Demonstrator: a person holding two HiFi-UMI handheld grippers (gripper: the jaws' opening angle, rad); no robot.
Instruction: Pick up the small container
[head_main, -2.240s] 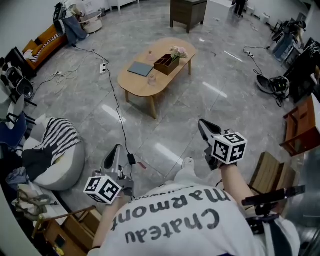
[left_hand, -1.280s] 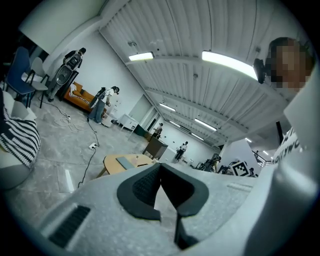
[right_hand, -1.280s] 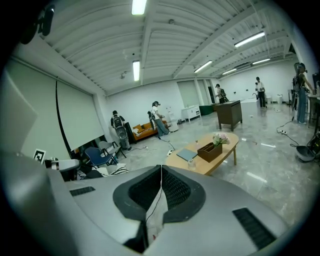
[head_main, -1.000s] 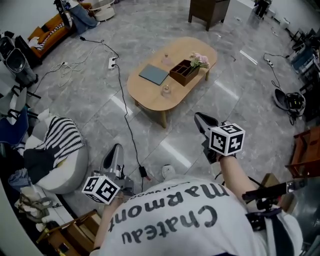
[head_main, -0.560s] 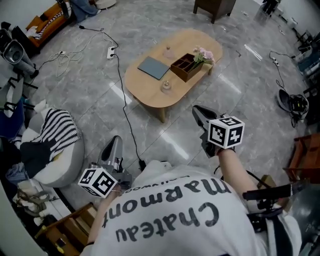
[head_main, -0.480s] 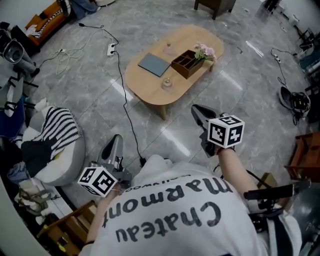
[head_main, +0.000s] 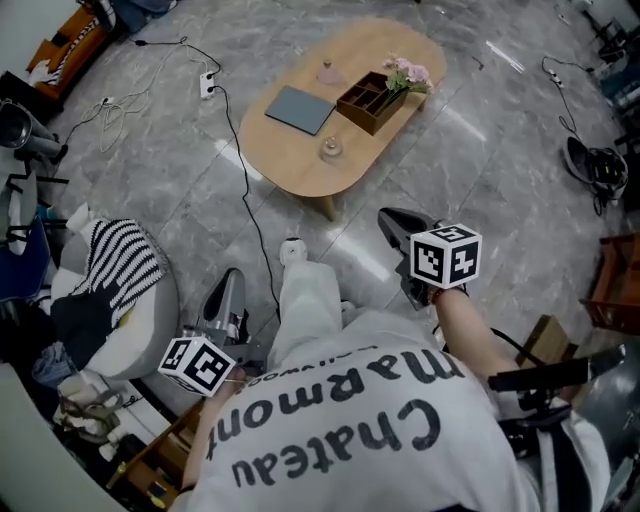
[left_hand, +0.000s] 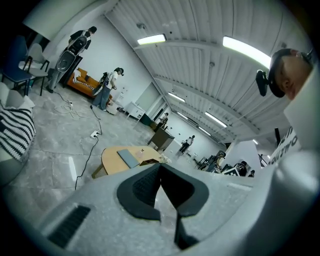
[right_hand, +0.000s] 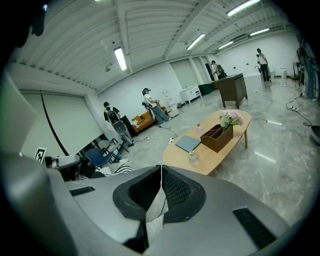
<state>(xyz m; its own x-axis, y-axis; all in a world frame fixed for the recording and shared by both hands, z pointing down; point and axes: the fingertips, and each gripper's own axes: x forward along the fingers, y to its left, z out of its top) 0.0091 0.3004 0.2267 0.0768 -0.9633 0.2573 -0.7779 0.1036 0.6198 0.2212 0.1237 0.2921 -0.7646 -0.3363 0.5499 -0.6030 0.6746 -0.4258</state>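
A small clear glass container (head_main: 330, 148) stands near the front edge of an oval wooden table (head_main: 300, 160); in the right gripper view the container (right_hand: 193, 157) is ahead of the jaws. A second small pinkish bottle (head_main: 327, 72) stands at the table's far side. My left gripper (head_main: 228, 292) hangs low at the left, over the floor, shut and empty. The right gripper (head_main: 395, 222) is held out over the floor short of the table, also shut with nothing in it. Both sets of jaws meet tip to tip in the gripper views (left_hand: 160, 167) (right_hand: 161, 170).
On the table lie a grey notebook (head_main: 300, 110) and a wooden organizer box (head_main: 372, 100) with pink flowers (head_main: 410, 75). A black cable (head_main: 245, 190) runs across the floor from a power strip (head_main: 208, 85). A striped cushion (head_main: 120, 270) sits left; a helmet (head_main: 600, 165) lies right.
The person has walked toward the table, which now sits closer in view. A white-trousered leg has swung forward between the grippers. Both grippers have sunk a little and stayed shut.
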